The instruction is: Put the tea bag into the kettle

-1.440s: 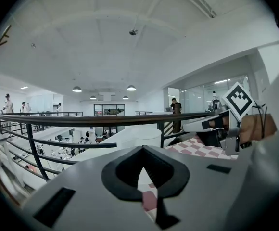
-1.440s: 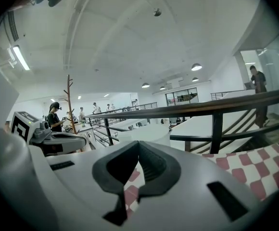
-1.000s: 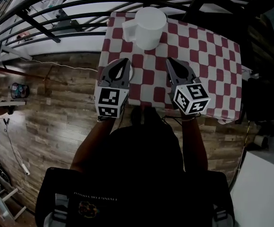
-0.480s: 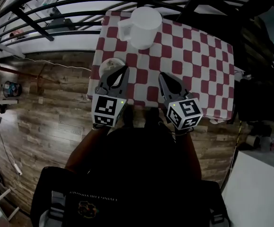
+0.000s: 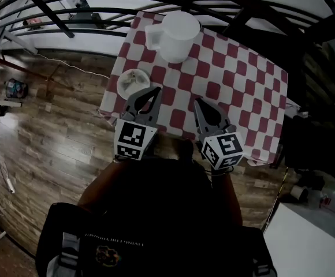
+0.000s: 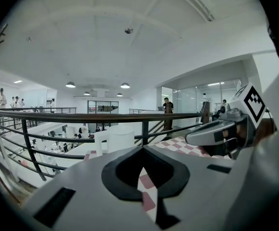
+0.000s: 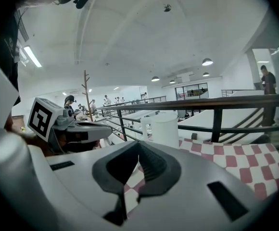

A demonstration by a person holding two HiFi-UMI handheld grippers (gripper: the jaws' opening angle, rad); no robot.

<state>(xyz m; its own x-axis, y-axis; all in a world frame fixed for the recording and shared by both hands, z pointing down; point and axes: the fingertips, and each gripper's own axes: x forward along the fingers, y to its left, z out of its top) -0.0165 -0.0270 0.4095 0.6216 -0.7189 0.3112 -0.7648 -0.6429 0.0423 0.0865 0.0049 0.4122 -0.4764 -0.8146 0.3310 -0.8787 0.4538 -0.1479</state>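
A white kettle [image 5: 179, 36] stands at the far side of the red-and-white checked table [image 5: 237, 79]. It also shows as the white kettle [image 6: 115, 141] in the left gripper view and the kettle [image 7: 166, 129] in the right gripper view. A small white plate [image 5: 121, 85] near the table's left edge holds a small pale thing, likely the tea bag [image 5: 134, 77]. My left gripper [image 5: 155, 91] is shut and empty just right of the plate, near the table's front edge. My right gripper [image 5: 197, 103] is shut and empty beside it. Both point toward the kettle.
A black metal railing [image 5: 98, 10] runs behind the table, close to the kettle. Wooden floor [image 5: 52, 126] lies to the left. Beyond the railing [image 6: 57, 115] a large hall with people shows in the left gripper view. The person's dark torso fills the bottom of the head view.
Both grippers have drawn back toward the table's near edge. The plate, hidden under the left gripper before, is now fully in sight. Both stay shut.
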